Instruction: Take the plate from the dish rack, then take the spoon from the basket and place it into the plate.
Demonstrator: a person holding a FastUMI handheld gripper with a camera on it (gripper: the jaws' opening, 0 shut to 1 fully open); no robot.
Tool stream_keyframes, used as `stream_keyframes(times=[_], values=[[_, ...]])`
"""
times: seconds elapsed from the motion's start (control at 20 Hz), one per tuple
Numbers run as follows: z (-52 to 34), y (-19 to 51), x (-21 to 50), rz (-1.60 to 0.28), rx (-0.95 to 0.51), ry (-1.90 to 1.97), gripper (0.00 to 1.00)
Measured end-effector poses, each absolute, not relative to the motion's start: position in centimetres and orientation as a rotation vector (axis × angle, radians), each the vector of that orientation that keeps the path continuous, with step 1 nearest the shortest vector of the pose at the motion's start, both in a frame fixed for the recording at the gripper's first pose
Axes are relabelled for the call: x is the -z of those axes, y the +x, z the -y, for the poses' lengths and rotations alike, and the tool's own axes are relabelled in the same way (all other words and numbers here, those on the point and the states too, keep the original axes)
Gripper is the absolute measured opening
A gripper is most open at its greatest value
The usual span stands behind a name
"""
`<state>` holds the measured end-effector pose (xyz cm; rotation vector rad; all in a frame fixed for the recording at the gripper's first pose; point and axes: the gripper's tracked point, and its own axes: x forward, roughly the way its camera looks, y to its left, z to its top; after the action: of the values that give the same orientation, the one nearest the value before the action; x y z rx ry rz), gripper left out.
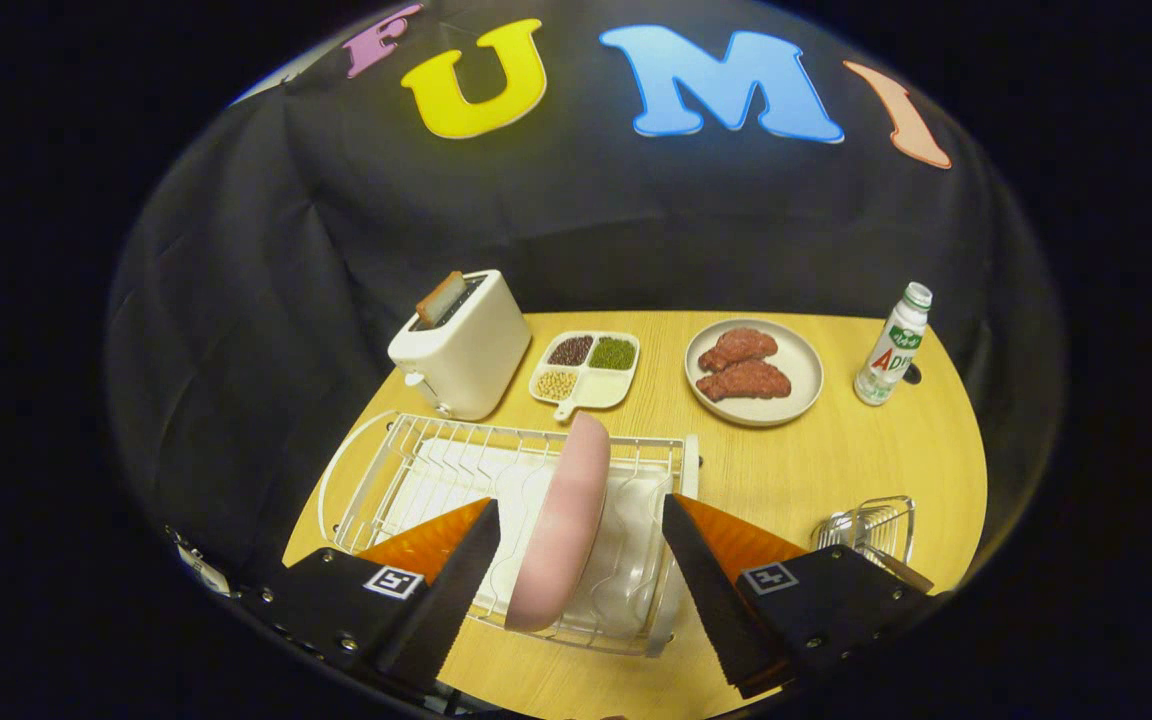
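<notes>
Hand-held gripper (576, 560) wide open — fingers either side of upright pink plate (561, 525) in dish rack (406, 450).

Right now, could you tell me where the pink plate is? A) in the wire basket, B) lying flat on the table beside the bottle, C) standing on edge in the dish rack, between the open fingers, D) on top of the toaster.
C: the pink plate stands on edge in the dish rack, with the gripper open around it, neither finger touching.
</notes>
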<state>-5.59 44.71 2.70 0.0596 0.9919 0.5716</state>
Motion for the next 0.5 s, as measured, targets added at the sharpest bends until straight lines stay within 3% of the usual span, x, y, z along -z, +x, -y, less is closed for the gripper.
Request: stream_keyframes(times=[0.3,0.35,0.45,0.5], values=[[-46.7,-5.8,1.9,-1.181,-0.546,-0.042,1.0],[-47.0,-5.9,2.5,-1.198,-0.539,-0.049,0.96],[-47.1,-5.9,3.5,-1.237,-0.525,-0.064,0.79],[-47.1,-6.2,4.2,-1.254,-0.522,-0.07,0.79]])
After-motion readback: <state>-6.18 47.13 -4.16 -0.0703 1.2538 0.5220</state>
